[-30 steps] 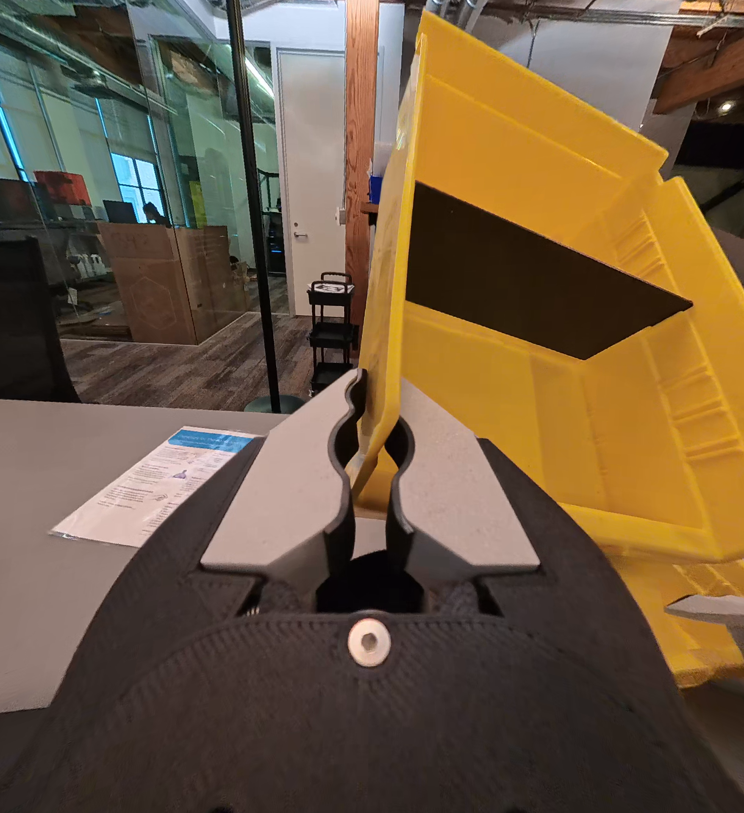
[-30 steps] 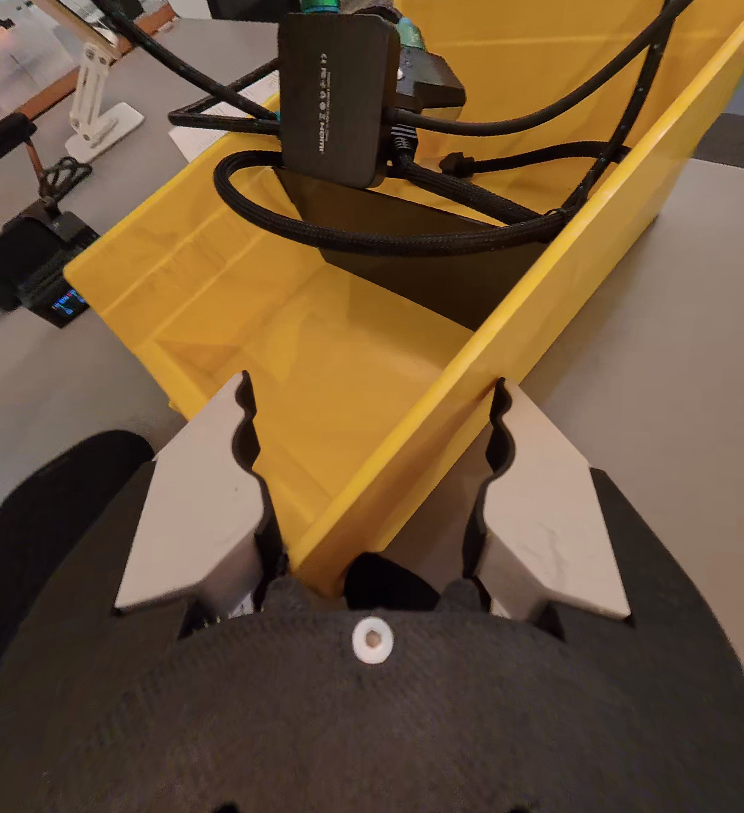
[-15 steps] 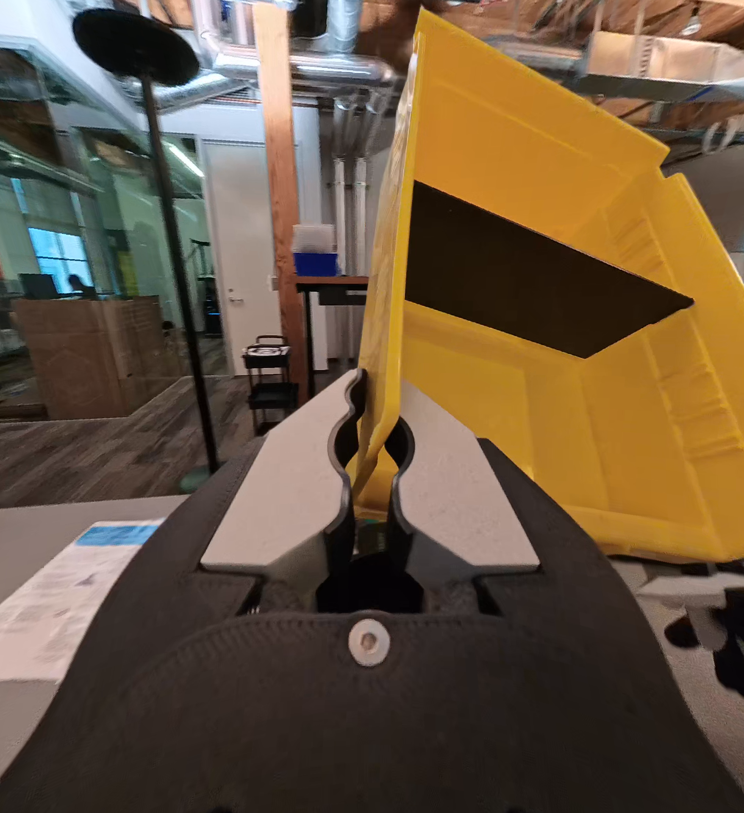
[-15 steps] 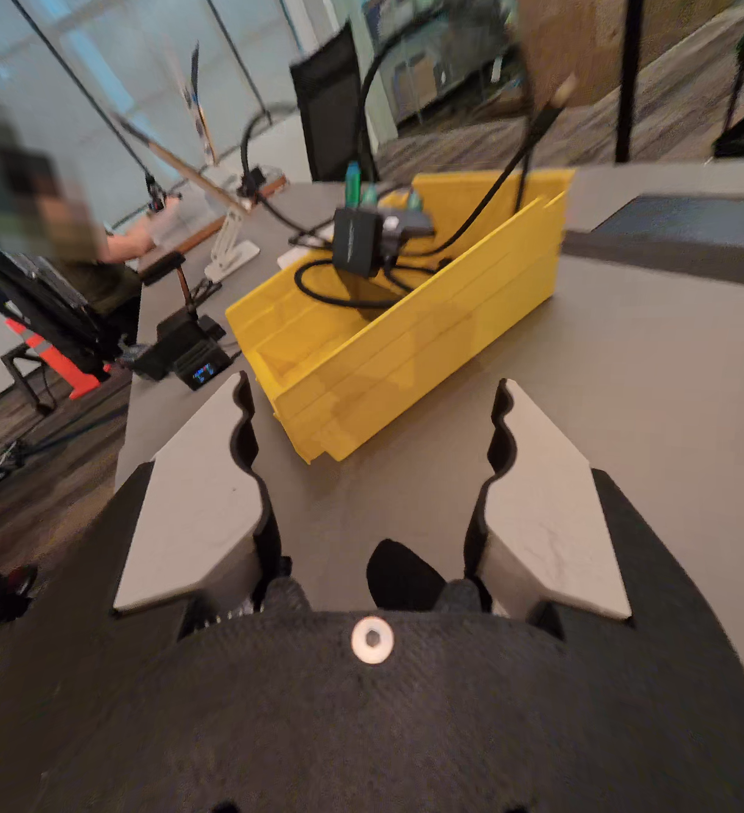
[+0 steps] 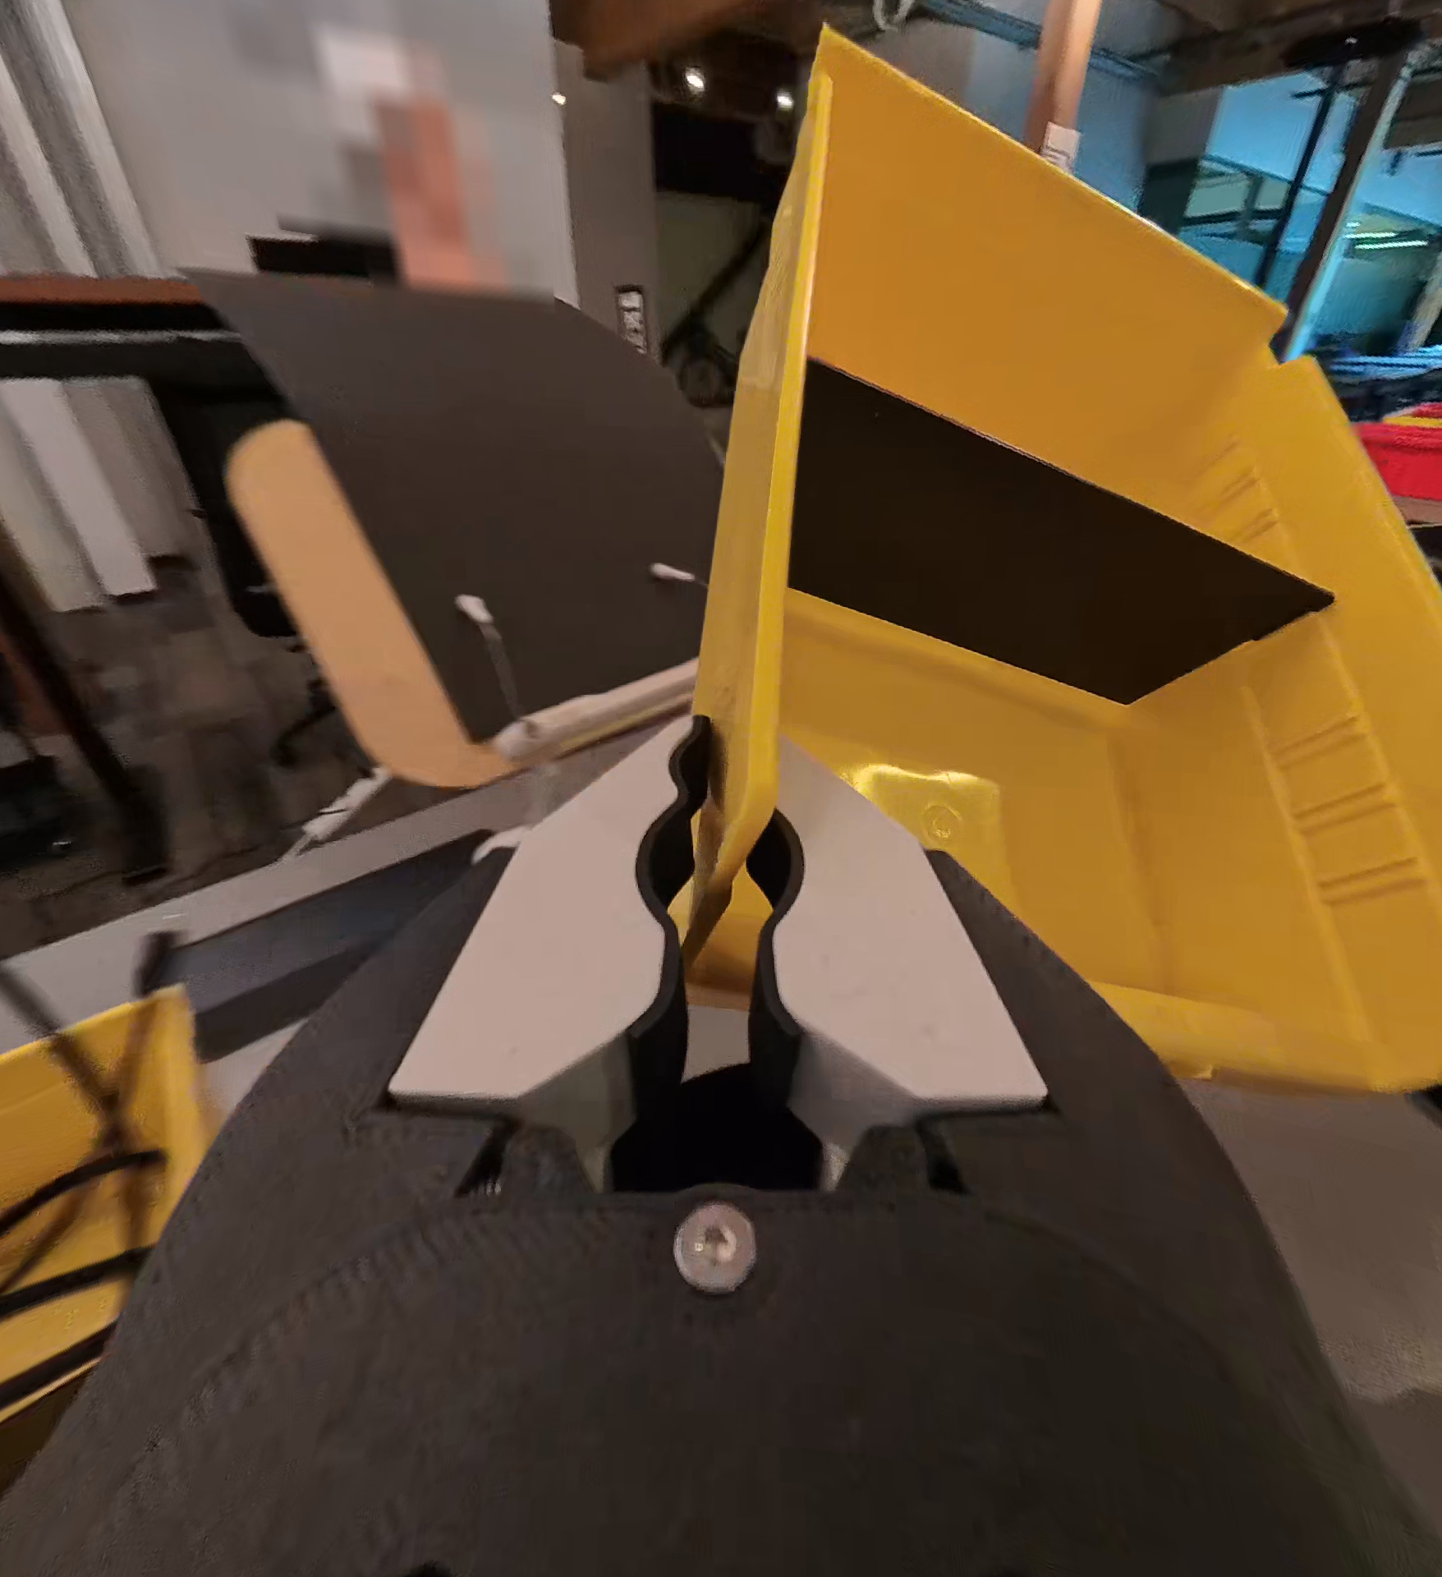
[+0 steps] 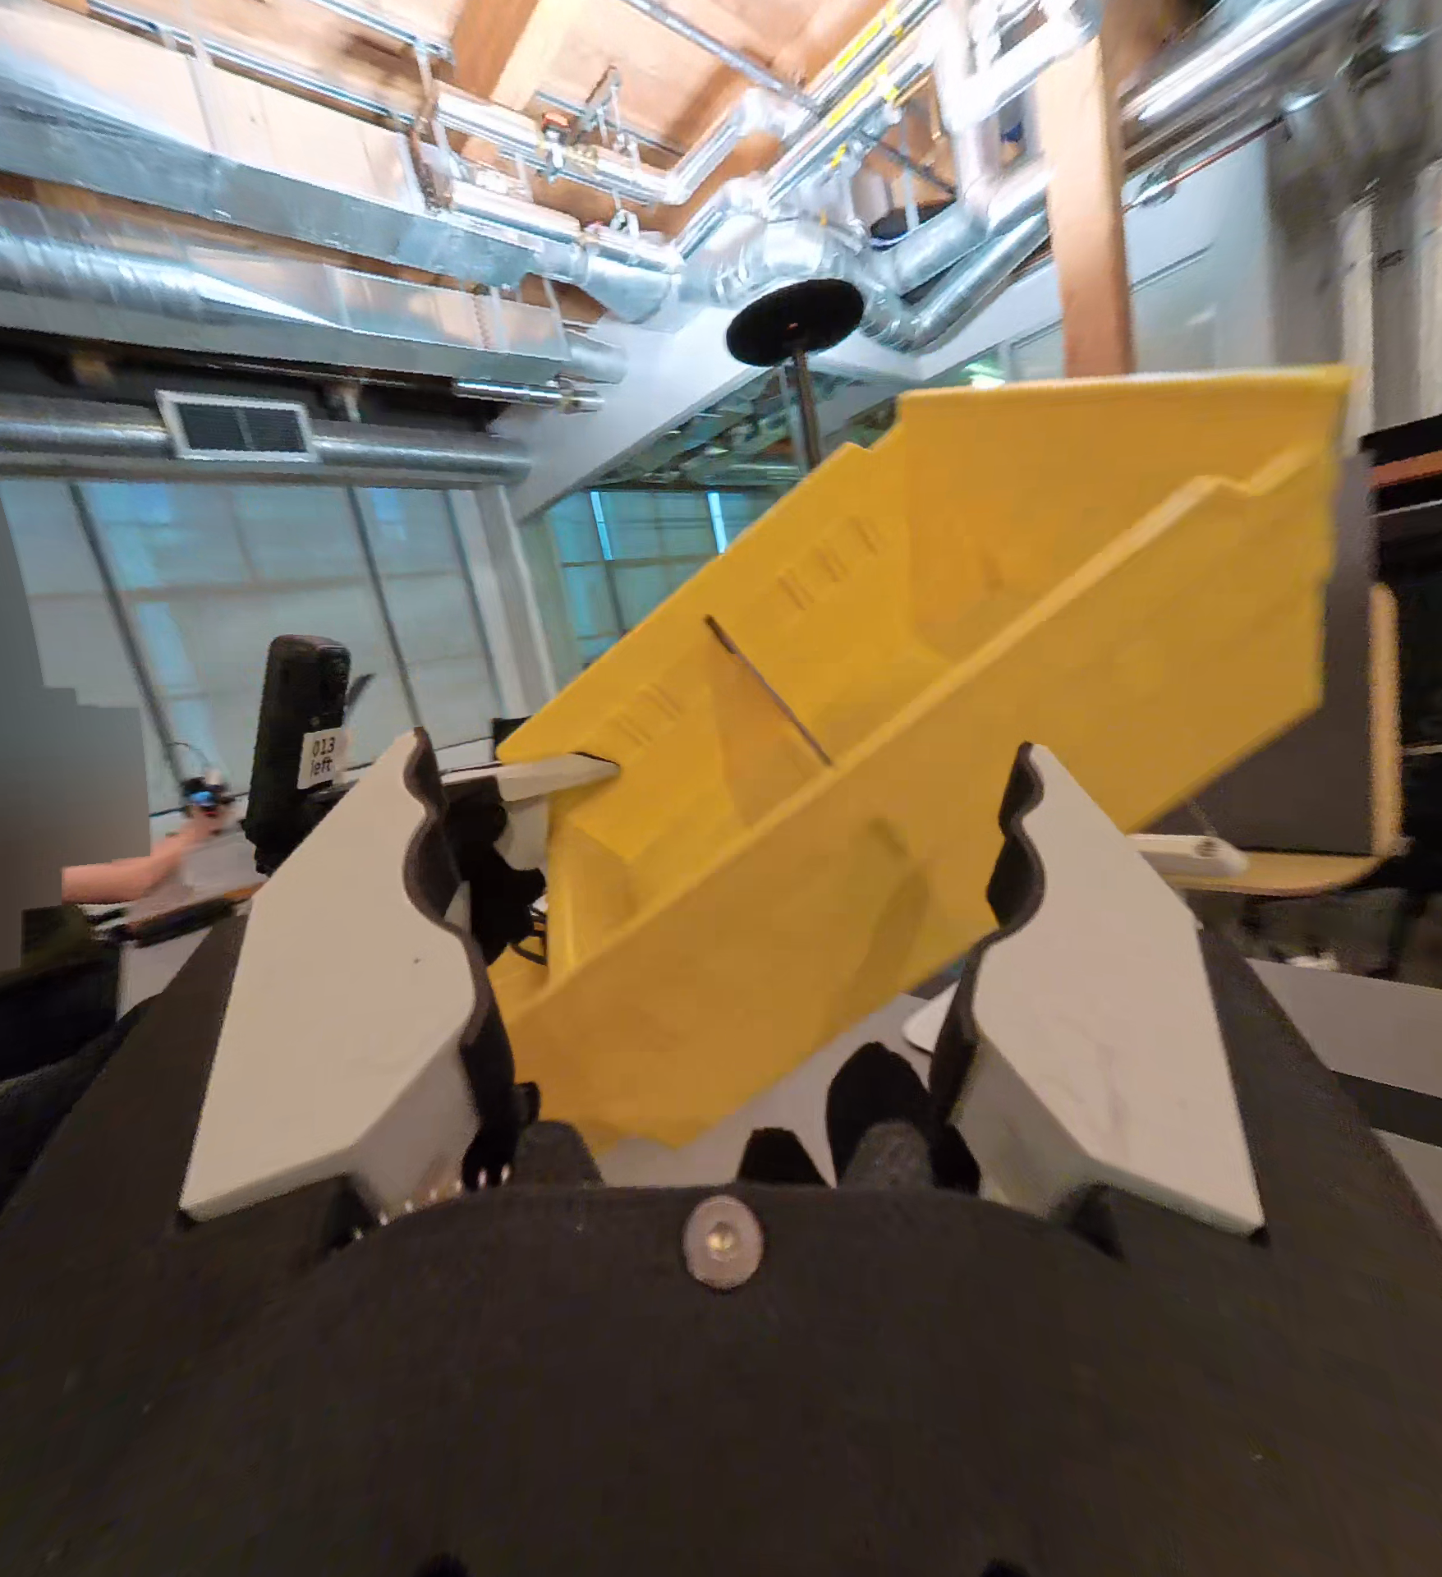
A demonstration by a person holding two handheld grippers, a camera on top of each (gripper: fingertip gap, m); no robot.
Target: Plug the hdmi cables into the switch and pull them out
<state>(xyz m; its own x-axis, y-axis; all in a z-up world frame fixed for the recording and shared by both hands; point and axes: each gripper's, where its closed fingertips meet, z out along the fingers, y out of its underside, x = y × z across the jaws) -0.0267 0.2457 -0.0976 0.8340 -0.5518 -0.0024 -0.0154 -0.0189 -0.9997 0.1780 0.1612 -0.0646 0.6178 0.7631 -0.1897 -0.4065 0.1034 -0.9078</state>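
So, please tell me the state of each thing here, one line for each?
Left gripper: shut on the yellow bin's wall.
Right gripper: open, holding nothing.
Yellow bin: lifted, tilted, empty.
Black divider: in place across the bin.
Second yellow bin: holds black cables.

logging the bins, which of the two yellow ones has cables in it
The yellow bin at lower left in the left wrist view, with black cables across it. The other, the lifted yellow bin pinched by the left claw, shows only a black divider.

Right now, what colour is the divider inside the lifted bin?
Black, against the yellow bin; the divider shows best in the left wrist view.
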